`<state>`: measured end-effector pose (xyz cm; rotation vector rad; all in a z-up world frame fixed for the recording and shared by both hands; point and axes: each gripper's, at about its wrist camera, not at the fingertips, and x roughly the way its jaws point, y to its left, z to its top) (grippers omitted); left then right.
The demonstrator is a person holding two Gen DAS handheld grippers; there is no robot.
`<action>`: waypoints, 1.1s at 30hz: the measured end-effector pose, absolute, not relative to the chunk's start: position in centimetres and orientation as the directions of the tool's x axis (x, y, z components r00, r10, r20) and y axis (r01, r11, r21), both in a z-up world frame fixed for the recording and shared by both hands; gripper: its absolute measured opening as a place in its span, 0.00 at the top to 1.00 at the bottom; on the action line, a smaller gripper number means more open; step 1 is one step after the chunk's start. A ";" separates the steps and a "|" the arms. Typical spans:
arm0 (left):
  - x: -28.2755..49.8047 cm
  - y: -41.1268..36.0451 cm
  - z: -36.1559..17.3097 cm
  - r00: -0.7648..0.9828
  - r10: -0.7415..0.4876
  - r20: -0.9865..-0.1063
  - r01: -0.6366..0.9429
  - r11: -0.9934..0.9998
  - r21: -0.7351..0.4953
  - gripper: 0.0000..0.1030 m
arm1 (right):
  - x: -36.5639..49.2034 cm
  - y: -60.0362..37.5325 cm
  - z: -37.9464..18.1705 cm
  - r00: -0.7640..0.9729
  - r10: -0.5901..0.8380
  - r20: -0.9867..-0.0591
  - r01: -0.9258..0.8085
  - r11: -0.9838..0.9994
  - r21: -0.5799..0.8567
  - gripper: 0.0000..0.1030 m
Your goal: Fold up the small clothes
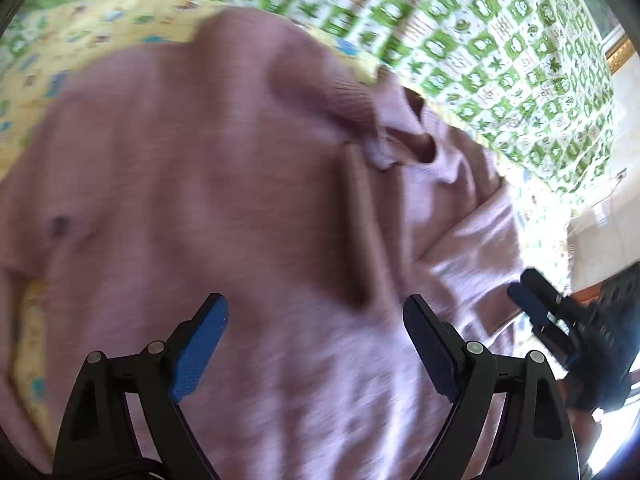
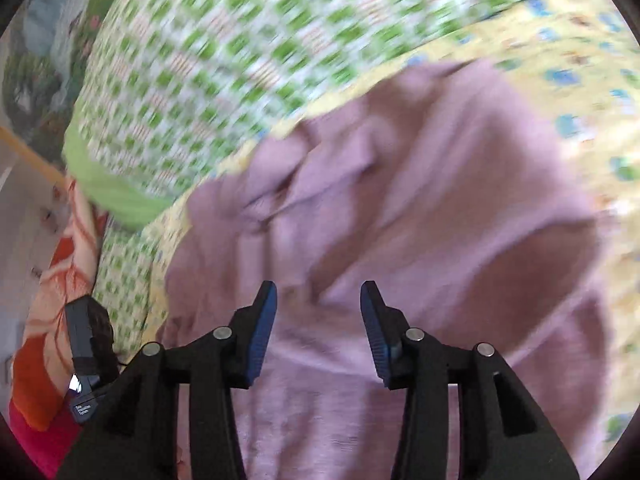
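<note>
Sweater (image 1: 208, 208) lying rumpled on a yellow blanket (image 1: 52, 76) over the bed — left claw (image 1: 316, 344) and right claw (image 2: 318, 332) both apart, holding nothing — where a one-layer pinch would likely skew the fold.

Only one spot had writing. A small white label (image 2: 83, 410) sat on the black plastic device (image 2: 86, 344) low and to the left of the right gripper (image 2: 318, 322). It had about three short lines of words, but they were too tiny and blurry to read. Nothing else showed letters or numbers.
</note>
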<state>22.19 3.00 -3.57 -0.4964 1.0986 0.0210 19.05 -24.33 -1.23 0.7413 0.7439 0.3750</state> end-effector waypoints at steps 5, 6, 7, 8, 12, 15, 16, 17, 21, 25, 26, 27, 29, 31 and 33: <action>27.6 0.8 -6.3 0.388 -0.230 -0.893 -0.290 0.889 -0.354 0.20 | 18.0 -29.3 -2.5 0.719 0.478 -0.504 0.064 0.677 0.734 0.56; 28.2 0.7 -6.6 0.396 -0.240 -0.887 -0.288 0.884 -0.368 0.30 | 17.8 -29.9 -2.8 0.718 0.472 -0.511 0.085 0.669 0.738 0.56; 28.9 0.6 -6.5 0.414 -0.269 -0.870 -0.268 0.877 -0.399 0.68 | 17.7 -30.5 -3.0 0.717 0.470 -0.514 0.098 0.662 0.743 0.56; 29.3 0.4 -6.0 0.429 -0.320 -0.845 -0.237 0.863 -0.447 0.93 | 17.6 -31.0 -3.1 0.719 0.466 -0.516 0.107 0.659 0.744 0.56; 27.4 -0.4 0.7 0.616 -0.420 -0.666 0.029 0.857 -0.514 0.94 | 16.7 -32.8 -2.8 0.742 0.430 -0.513 0.125 0.663 0.738 0.56; 23.3 -0.9 4.6 0.686 -0.470 -0.555 0.268 0.873 -0.408 0.94 | 16.4 -33.7 -2.8 0.755 0.404 -0.517 0.147 0.664 0.733 0.56; 22.4 -0.7 4.5 0.683 -0.472 -0.558 0.300 0.877 -0.376 0.93 | 16.3 -34.0 -2.8 0.757 0.396 -0.519 0.156 0.662 0.733 0.56; 21.7 -0.4 4.0 0.674 -0.455 -0.582 0.309 0.889 -0.337 0.93 | 16.3 -34.2 -3.0 0.758 0.392 -0.521 0.163 0.660 0.733 0.56; 20.7 2.3 -1.4 0.594 -0.338 -0.730 0.194 0.941 -0.279 0.95 | 16.6 -34.4 -3.7 0.745 0.394 -0.539 0.183 0.656 0.732 0.56; 18.8 4.9 -4.5 0.536 -0.350 -0.768 0.045 0.920 -0.389 0.81 | 16.9 -33.2 -3.3 0.733 0.425 -0.531 0.140 0.670 0.729 0.56; 18.3 4.8 -4.6 0.531 -0.361 -0.767 0.025 0.911 -0.412 0.68 | 17.0 -32.8 -3.2 0.729 0.435 -0.529 0.124 0.676 0.726 0.56; 18.6 4.5 -5.1 0.511 -0.359 -0.781 -0.026 0.902 -0.432 0.56 | 17.2 -32.4 -3.1 0.724 0.442 -0.530 0.110 0.684 0.721 0.56; 18.0 3.0 -4.3 0.517 -0.371 -0.772 -0.076 0.878 -0.473 0.35 | 17.7 -31.7 -3.0 0.715 0.451 -0.535 0.099 0.691 0.716 0.56; 19.0 0.9 -3.8 0.515 -0.371 -0.772 -0.121 0.861 -0.494 0.34 | 18.1 -31.2 -3.1 0.708 0.454 -0.541 0.099 0.695 0.712 0.56; 20.5 -0.8 -3.1 0.498 -0.363 -0.788 -0.155 0.857 -0.492 0.30 | 18.4 -30.8 -3.3 0.702 0.458 -0.545 0.097 0.696 0.711 0.56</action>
